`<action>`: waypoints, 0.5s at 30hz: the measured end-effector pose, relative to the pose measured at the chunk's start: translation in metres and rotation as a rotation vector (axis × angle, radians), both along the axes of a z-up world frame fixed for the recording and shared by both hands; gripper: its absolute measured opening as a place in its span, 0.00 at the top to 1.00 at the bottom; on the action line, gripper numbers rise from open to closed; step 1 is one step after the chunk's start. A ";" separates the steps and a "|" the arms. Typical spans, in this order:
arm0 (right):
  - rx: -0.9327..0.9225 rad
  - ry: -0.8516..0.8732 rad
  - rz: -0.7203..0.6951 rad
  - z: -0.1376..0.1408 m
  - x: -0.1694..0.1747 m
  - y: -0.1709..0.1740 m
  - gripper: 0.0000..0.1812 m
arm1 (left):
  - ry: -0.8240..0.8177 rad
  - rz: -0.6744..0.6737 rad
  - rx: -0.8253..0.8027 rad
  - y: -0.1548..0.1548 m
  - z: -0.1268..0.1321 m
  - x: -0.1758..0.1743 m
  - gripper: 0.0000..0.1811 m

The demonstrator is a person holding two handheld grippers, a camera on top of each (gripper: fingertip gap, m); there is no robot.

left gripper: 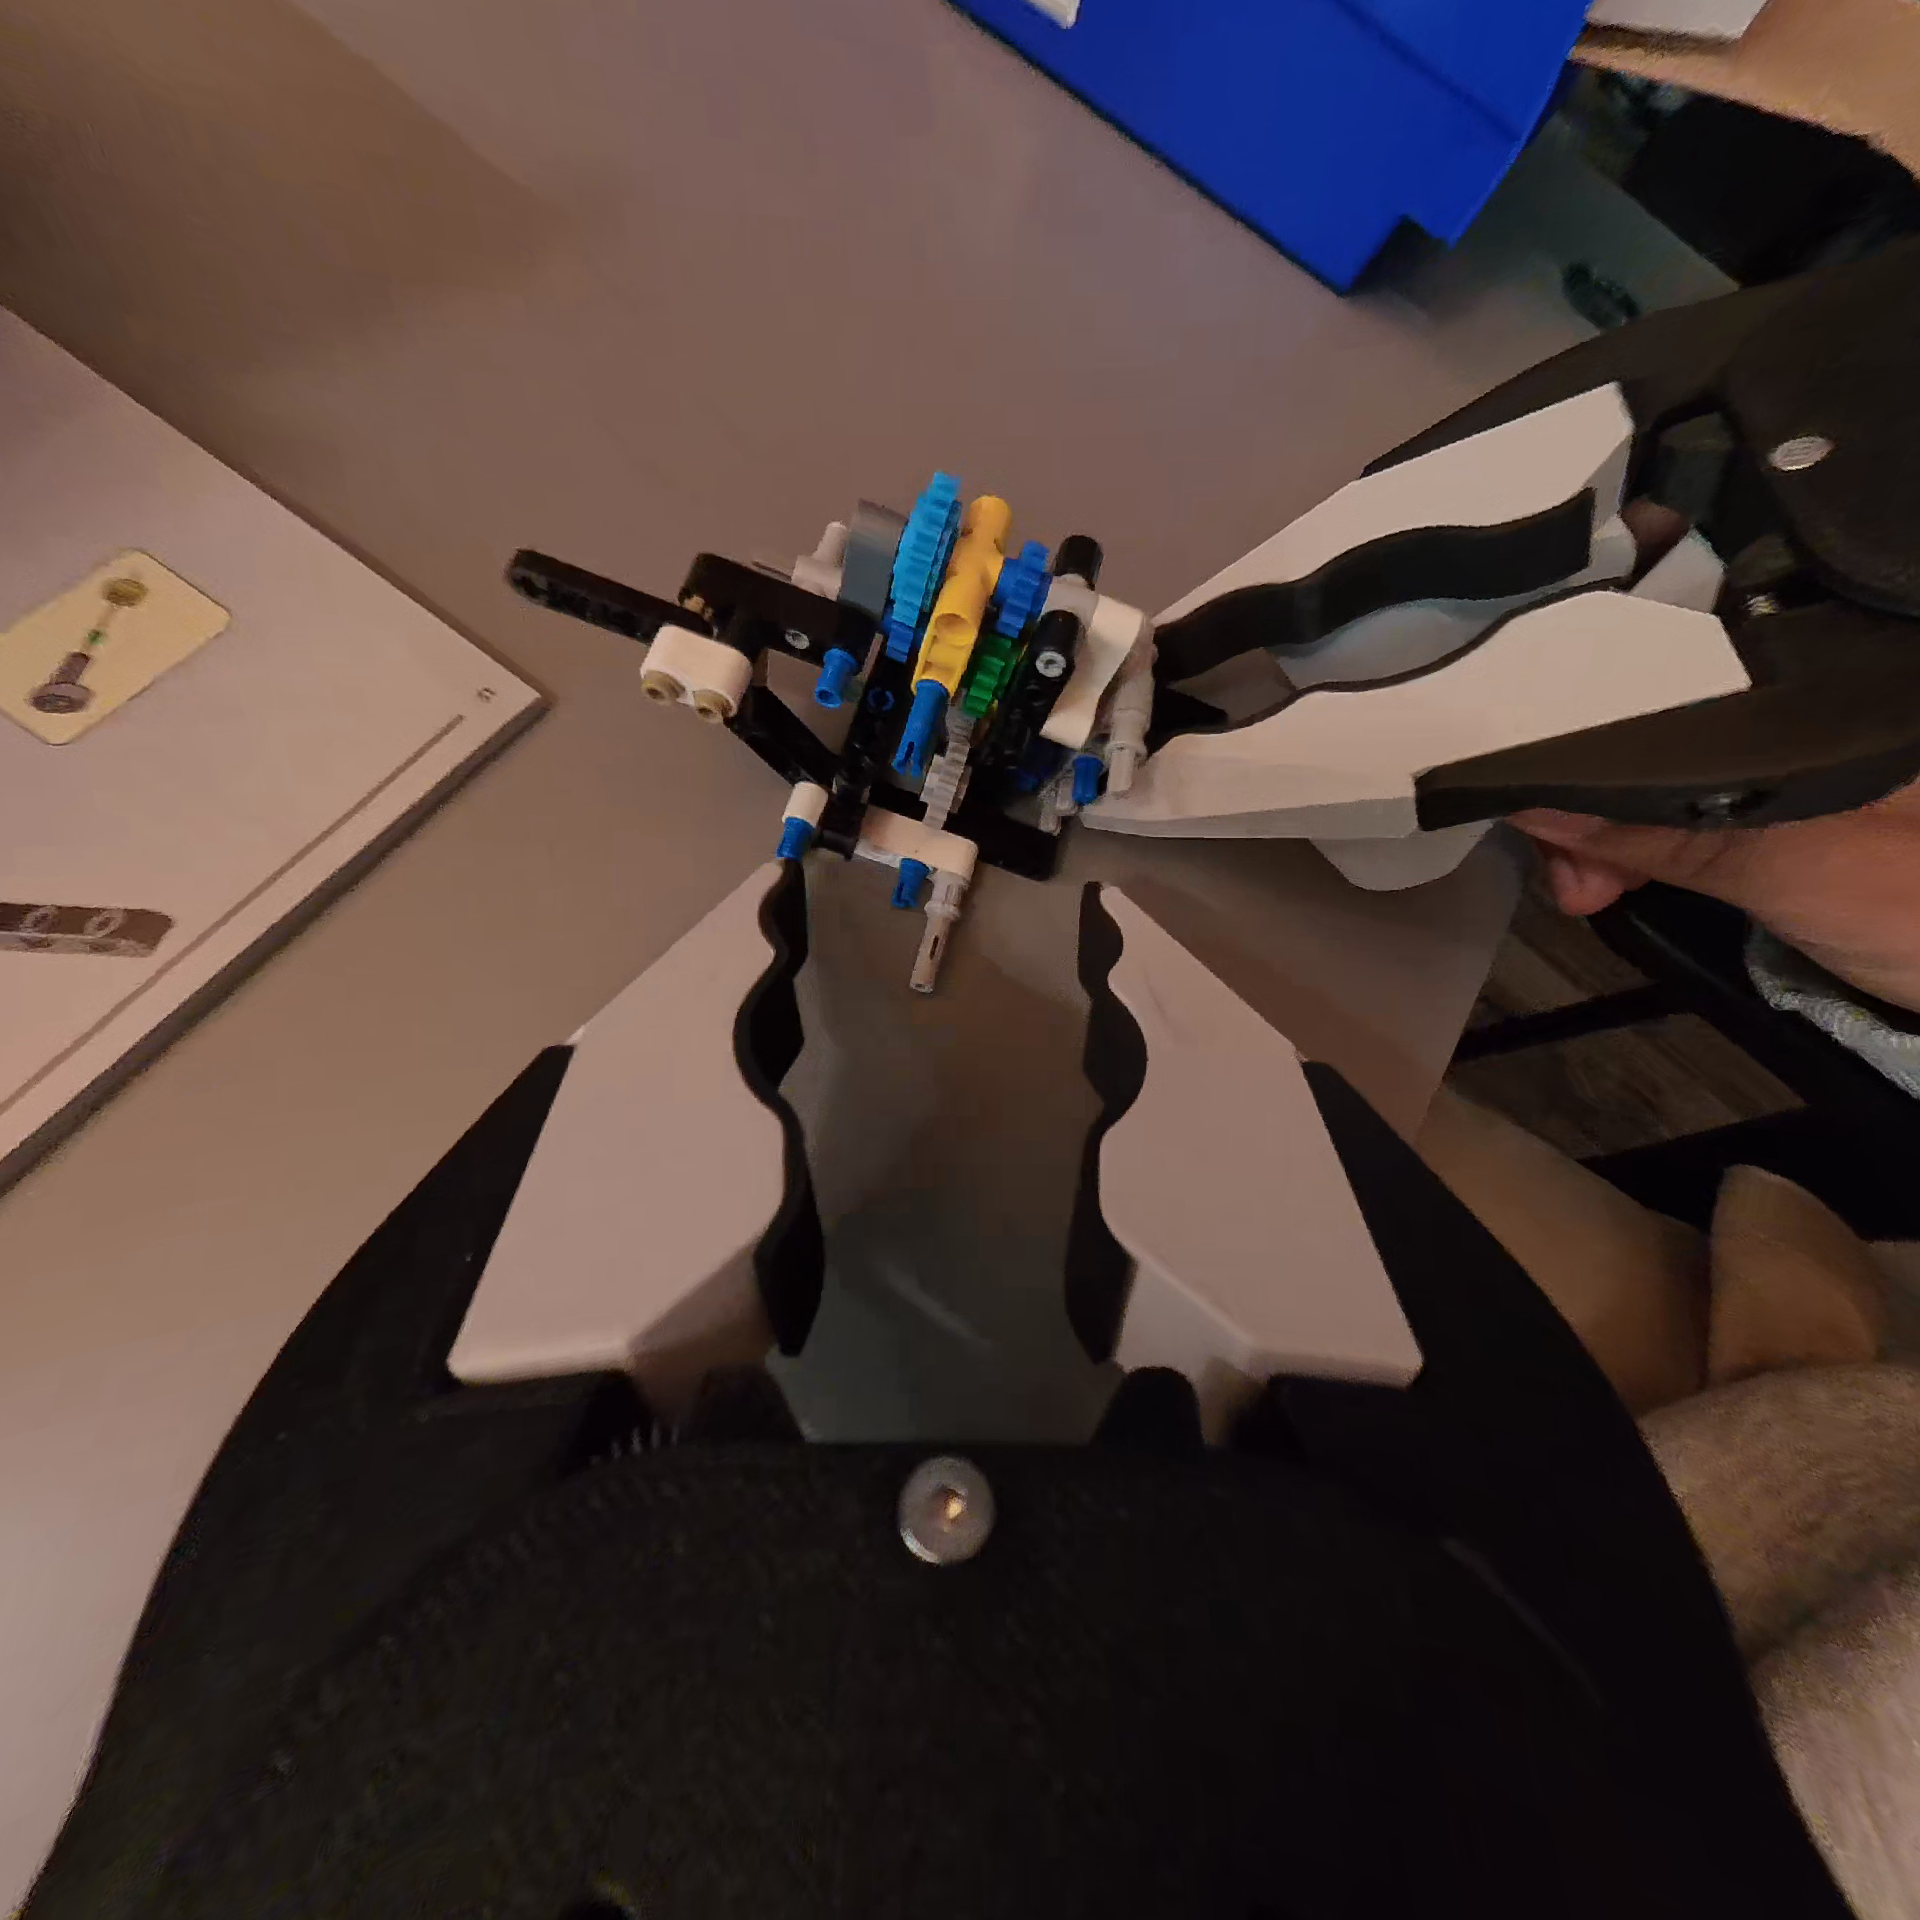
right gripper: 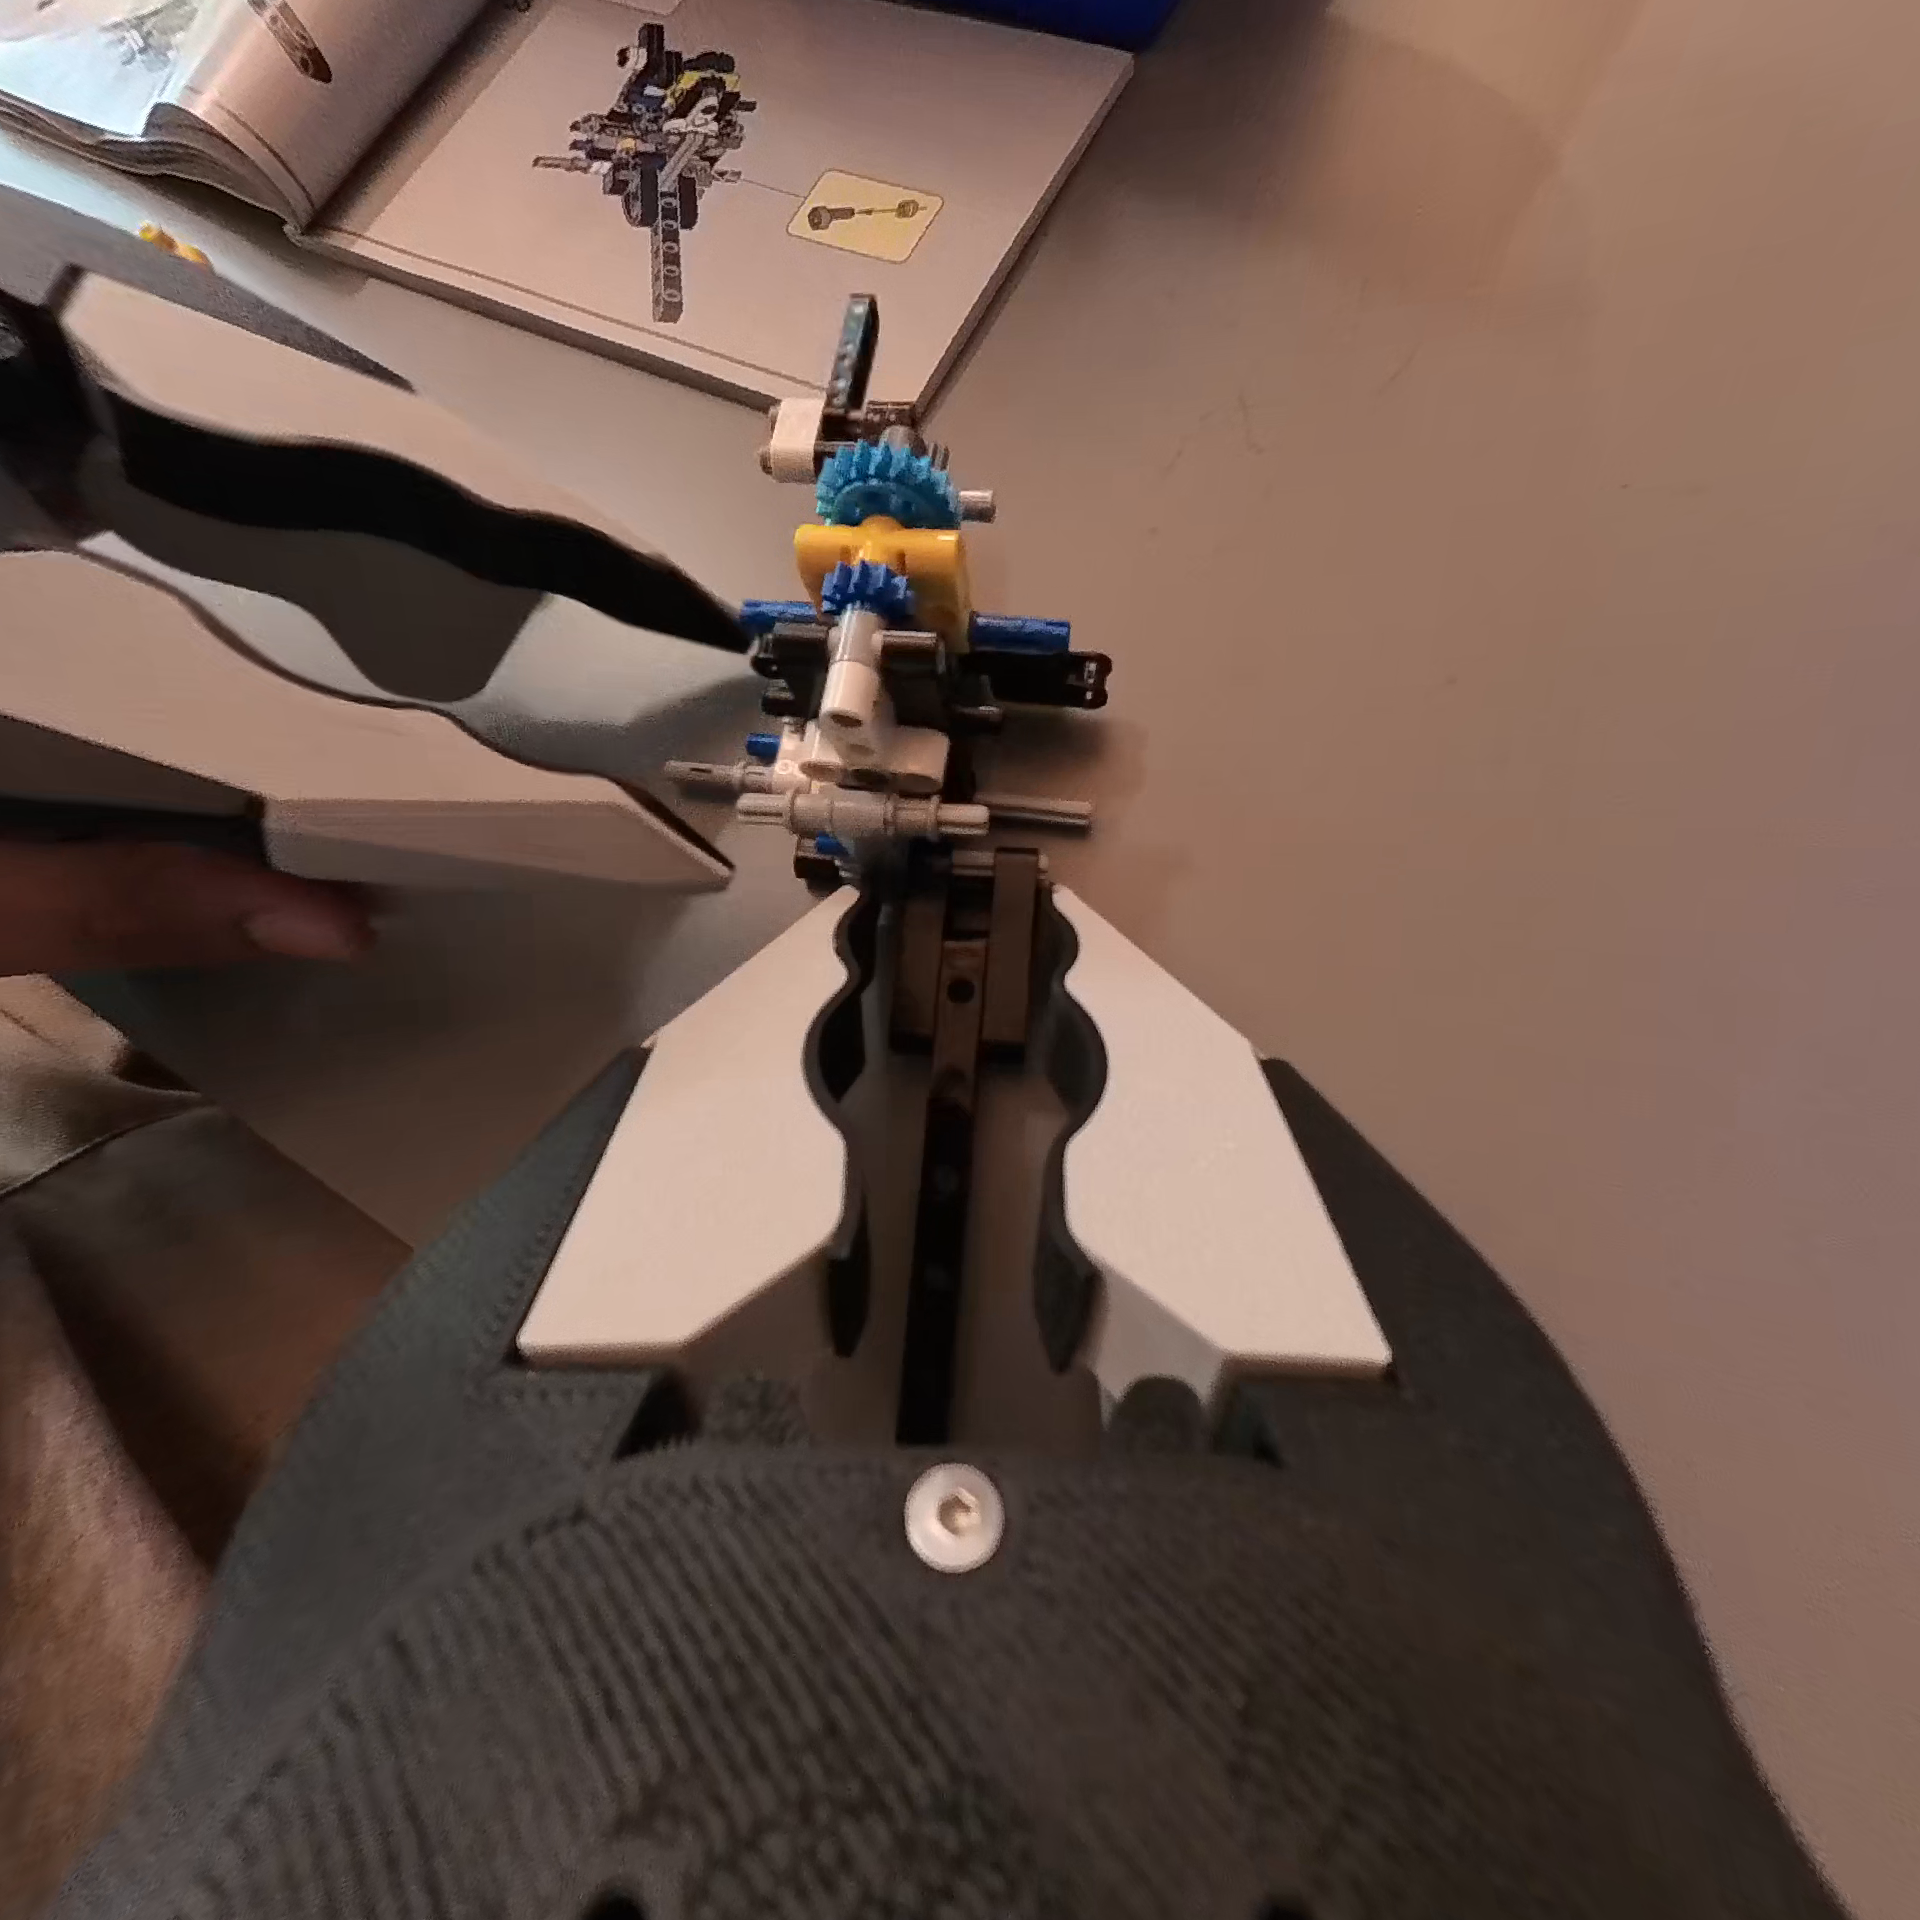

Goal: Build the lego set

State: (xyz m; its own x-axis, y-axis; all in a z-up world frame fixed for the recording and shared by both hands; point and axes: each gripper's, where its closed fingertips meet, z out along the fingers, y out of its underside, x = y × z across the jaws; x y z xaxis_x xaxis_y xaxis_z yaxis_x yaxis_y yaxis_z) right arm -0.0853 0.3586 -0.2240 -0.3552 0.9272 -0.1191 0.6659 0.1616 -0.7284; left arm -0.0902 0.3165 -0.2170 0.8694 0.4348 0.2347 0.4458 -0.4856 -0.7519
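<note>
Colourful lego assembly point(left gripper: 914, 675) clamped in right claw point(right gripper: 951, 914), just beyond open left claw point(left gripper: 940, 883).

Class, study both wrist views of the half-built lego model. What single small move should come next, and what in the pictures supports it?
Probably close the left gripper on the near edge of the lego model. The right gripper already clamps the model's black beam, while the left fingers sit open, tips right at the model's base without gripping. A second hold would steady it before adding the part the open instruction booklet shows.
</note>
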 end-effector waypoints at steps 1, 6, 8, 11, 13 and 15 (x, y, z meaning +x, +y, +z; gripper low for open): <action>-0.003 -0.001 0.000 0.000 0.000 0.000 0.84 | 0.021 0.003 0.016 -0.001 0.004 0.000 0.74; -0.009 -0.002 -0.001 0.000 0.000 0.000 0.84 | 0.080 -0.049 0.040 0.001 0.011 0.012 0.79; -0.010 -0.002 -0.002 0.000 0.000 0.000 0.84 | 0.092 -0.046 -0.002 0.002 0.006 0.009 0.81; 0.000 0.000 -0.004 0.000 0.000 0.000 0.84 | 0.078 -0.017 -0.025 0.002 0.002 0.003 0.80; 0.006 0.001 -0.007 0.000 -0.001 0.001 0.84 | 0.059 -0.009 -0.039 0.002 -0.001 0.001 0.80; 0.009 -0.001 -0.011 -0.001 0.000 0.001 0.86 | 0.035 -0.016 -0.063 0.002 -0.006 0.001 0.81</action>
State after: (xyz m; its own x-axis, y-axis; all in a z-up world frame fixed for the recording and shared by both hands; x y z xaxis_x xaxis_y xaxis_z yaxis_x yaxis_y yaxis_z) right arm -0.0857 0.3593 -0.2245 -0.3446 0.9322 -0.1109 0.6683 0.1606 -0.7264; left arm -0.0889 0.3187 -0.2230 0.8835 0.4338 0.1769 0.4120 -0.5394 -0.7344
